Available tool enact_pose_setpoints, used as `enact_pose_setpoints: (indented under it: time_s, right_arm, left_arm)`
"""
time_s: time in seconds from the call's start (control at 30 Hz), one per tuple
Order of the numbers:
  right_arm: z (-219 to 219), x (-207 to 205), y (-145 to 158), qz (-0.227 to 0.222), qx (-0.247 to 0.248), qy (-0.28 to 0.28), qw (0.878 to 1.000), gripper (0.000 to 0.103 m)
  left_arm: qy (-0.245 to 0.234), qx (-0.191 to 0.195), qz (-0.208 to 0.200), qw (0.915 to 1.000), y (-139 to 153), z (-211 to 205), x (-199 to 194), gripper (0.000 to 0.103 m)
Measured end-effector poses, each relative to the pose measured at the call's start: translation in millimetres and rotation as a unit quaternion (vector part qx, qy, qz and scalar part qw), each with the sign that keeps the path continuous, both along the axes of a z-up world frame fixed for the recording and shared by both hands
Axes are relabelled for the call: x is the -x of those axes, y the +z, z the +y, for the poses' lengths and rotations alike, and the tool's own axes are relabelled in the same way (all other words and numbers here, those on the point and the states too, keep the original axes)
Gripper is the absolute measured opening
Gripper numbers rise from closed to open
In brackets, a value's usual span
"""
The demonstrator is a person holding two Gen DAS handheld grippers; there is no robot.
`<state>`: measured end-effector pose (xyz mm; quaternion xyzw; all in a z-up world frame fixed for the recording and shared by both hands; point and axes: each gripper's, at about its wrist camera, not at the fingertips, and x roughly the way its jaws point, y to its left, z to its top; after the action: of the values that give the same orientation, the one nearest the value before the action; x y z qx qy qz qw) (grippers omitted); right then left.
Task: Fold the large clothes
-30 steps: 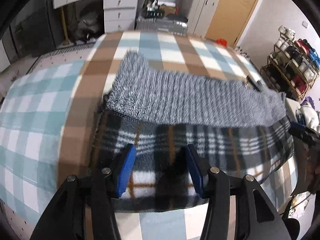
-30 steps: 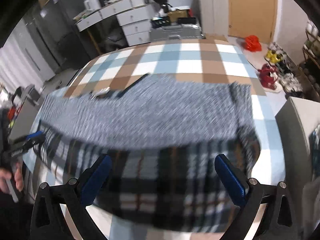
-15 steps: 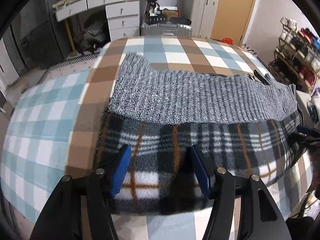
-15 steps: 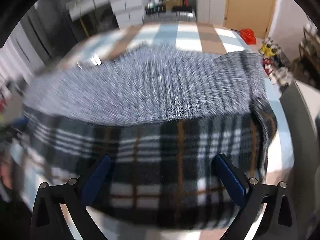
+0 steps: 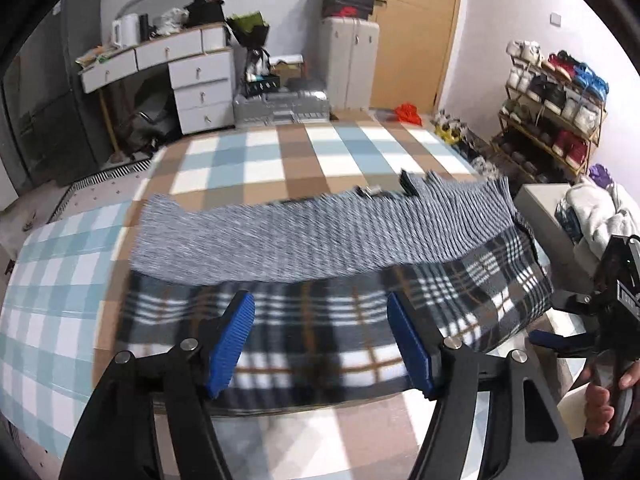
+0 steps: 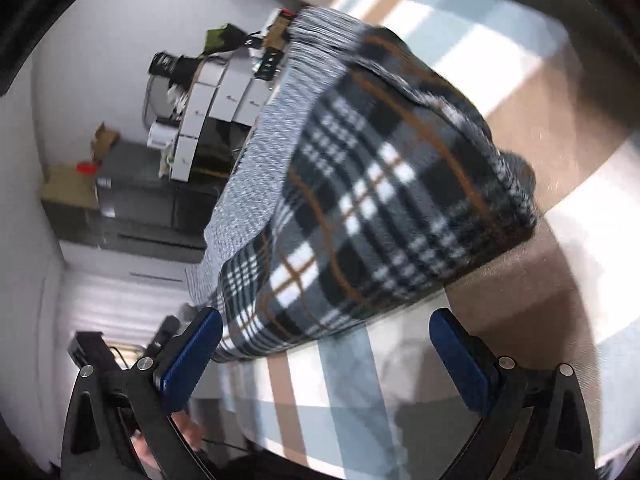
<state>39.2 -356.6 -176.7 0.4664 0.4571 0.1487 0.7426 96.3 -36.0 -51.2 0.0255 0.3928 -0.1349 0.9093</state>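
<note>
A large garment lies flat on the checked bed cover [image 5: 60, 280]. Its near part is black, white and orange plaid fleece [image 5: 320, 320]; its far part is grey knit [image 5: 300, 236]. My left gripper [image 5: 320, 340] is open, its blue pads over the plaid's near edge, holding nothing. My right gripper [image 6: 326, 354] is open and empty, strongly rolled to one side, just off the plaid's end [image 6: 380, 208]. The right gripper also shows at the right edge of the left wrist view [image 5: 560, 344], beside the plaid's right corner.
A white desk with drawers [image 5: 192, 76], a silver suitcase [image 5: 280, 104] and a wooden door [image 5: 412, 32] stand beyond the bed. A shoe rack [image 5: 552, 112] stands at the right. A grey box with white clothes [image 5: 592, 216] sits by the bed's right side.
The left gripper has lifted and drawn back, its jaws wider apart. The right gripper has rolled sharply sideways and swung to the garment's right end. The garment stays flat.
</note>
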Motion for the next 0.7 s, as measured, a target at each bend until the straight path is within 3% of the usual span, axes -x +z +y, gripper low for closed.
enact_pose_setpoints:
  time_s: [0.27, 0.37, 0.43, 0.53, 0.63, 0.67, 0.7]
  right_arm:
    - [-6.2, -24.0, -2.1, 0.012, -0.017, -0.051, 0.998, 0.103]
    - [-4.2, -29.2, 1.9, 0.015, 0.000, -0.064, 0.998, 0.103]
    - [1.0, -33.9, 6.8, 0.015, 0.026, -0.068, 0.997, 0.103]
    - [17.2, -43.8, 15.6, 0.006, 0.107, -0.062, 0.992, 0.103]
    - [31.4, -53.2, 22.9, -0.011, 0.208, -0.051, 0.977, 0.103]
    - [30.6, -54.1, 22.7, -0.011, 0.230, -0.063, 0.971, 0.103]
    - [27.6, -53.5, 21.9, -0.019, 0.222, -0.079, 0.972, 0.103]
  left_arm:
    - [-0.001, 0.001, 0.062, 0.9981, -28.0, -22.9, -22.3, 0.065]
    - [0.004, 0.015, 0.081, 0.9966, -34.4, -20.7, -31.6, 0.065]
    - [0.001, 0.012, 0.083, 0.9965, -37.0, -23.2, -33.8, 0.065]
    - [-0.006, 0.004, 0.095, 0.9954, -42.3, -25.4, -35.9, 0.066]
    - [-0.008, 0.011, 0.100, 0.9949, -43.8, -24.4, -35.7, 0.067]
    - [-0.008, 0.013, 0.101, 0.9948, -44.1, -23.9, -35.4, 0.067]
    - [-0.009, 0.015, 0.101, 0.9947, -44.6, -23.8, -34.6, 0.067]
